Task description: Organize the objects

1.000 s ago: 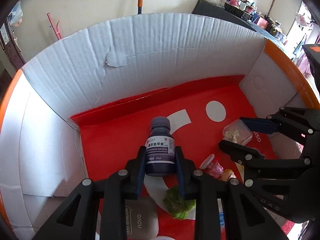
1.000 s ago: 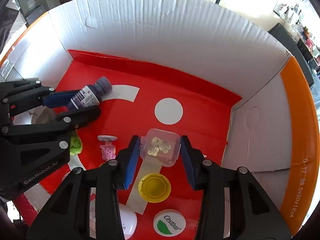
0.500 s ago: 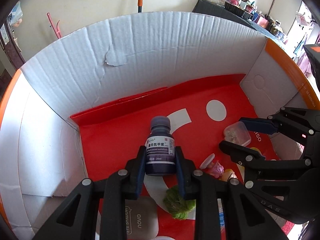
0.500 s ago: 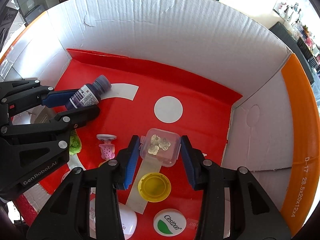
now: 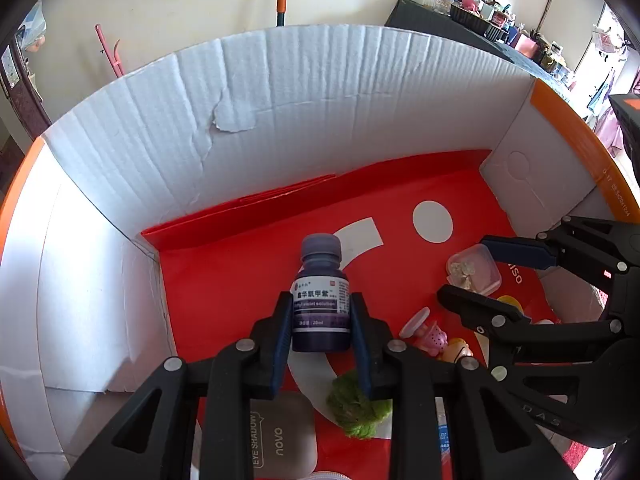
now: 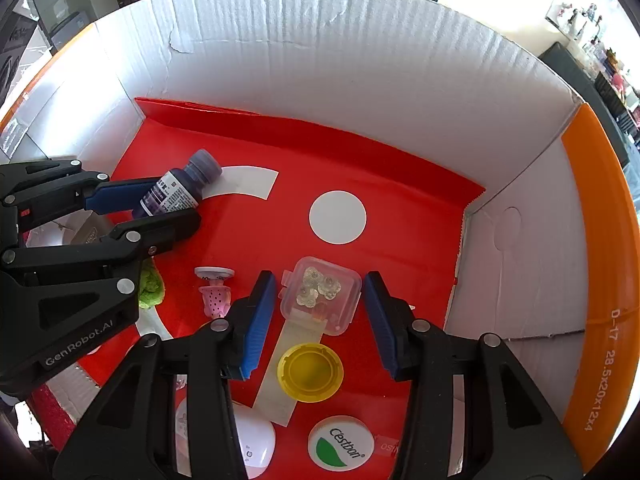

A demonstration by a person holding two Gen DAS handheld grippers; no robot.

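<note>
Inside a white-walled cardboard box (image 5: 320,112) with a red floor, the left hand-held gripper (image 5: 320,316) clamps a small, probably light, slippery dark-purple medicine bottle (image 5: 321,304) by its labelled middle, while the right hand-held gripper (image 6: 320,312), jaws just widening, straddles a small clear plastic case (image 6: 320,294) without touching it.

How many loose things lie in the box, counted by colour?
Purple: 1, medicine bottle
Clear: 1, small case
Pink: 1, toy
Green: 1, fuzzy ball
Yellow: 1, cap
White: 2, Cestbon lid, round gadget
Grey: 1, eye shadow case
Total: 8
</note>
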